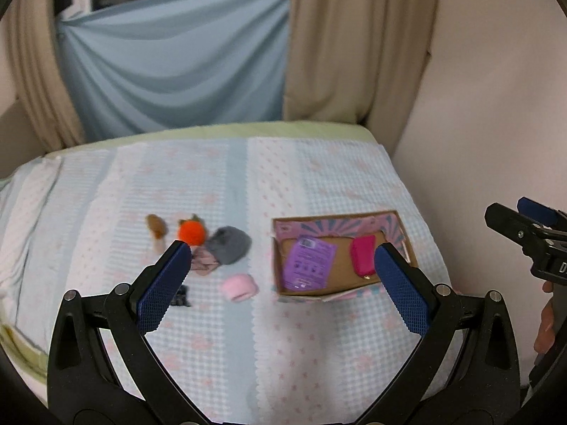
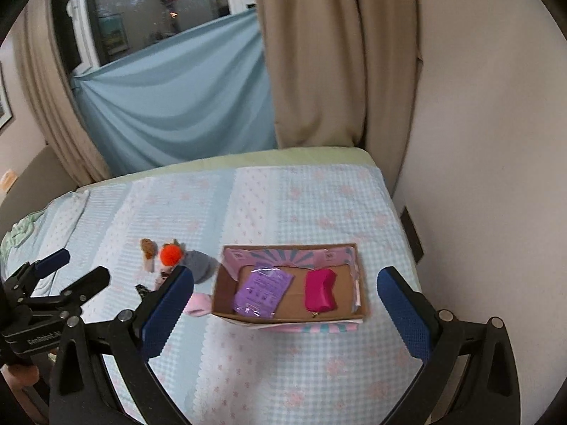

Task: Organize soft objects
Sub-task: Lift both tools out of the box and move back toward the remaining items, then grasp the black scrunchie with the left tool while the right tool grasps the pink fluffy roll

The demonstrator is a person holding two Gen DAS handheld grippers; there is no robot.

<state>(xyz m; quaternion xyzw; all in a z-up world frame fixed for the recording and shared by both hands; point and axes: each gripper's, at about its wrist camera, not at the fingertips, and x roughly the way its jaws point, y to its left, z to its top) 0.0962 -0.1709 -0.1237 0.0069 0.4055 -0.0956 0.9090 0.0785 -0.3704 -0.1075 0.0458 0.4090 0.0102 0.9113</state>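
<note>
A cardboard box (image 1: 397, 225) (image 2: 288, 248) lies on the bed, holding a magenta pouch (image 1: 362, 255) (image 2: 320, 290) and a purple packet (image 1: 312, 261) (image 2: 263, 290). Left of it lie soft things: an orange pom-pom toy (image 1: 191, 231) (image 2: 171, 253), a brown plush (image 1: 156, 226) (image 2: 147, 246), a grey soft item (image 1: 228, 244) (image 2: 200, 261), a pink roll (image 1: 239, 286) (image 2: 197, 304), a pink cloth (image 1: 203, 264) and a small dark item (image 1: 180, 296). My left gripper (image 1: 280, 272) (image 2: 65, 269) is open and empty above the bed. My right gripper (image 2: 285, 295) (image 1: 510, 212) is open and empty before the box.
The bed has a light blue checked cover (image 1: 265, 347) (image 2: 283, 364). A wall (image 1: 496, 106) runs along its right side. Beige curtains (image 1: 354, 42) and a blue sheet (image 1: 170, 60) hang behind the bed. A person's hand (image 1: 545, 322) holds the right gripper.
</note>
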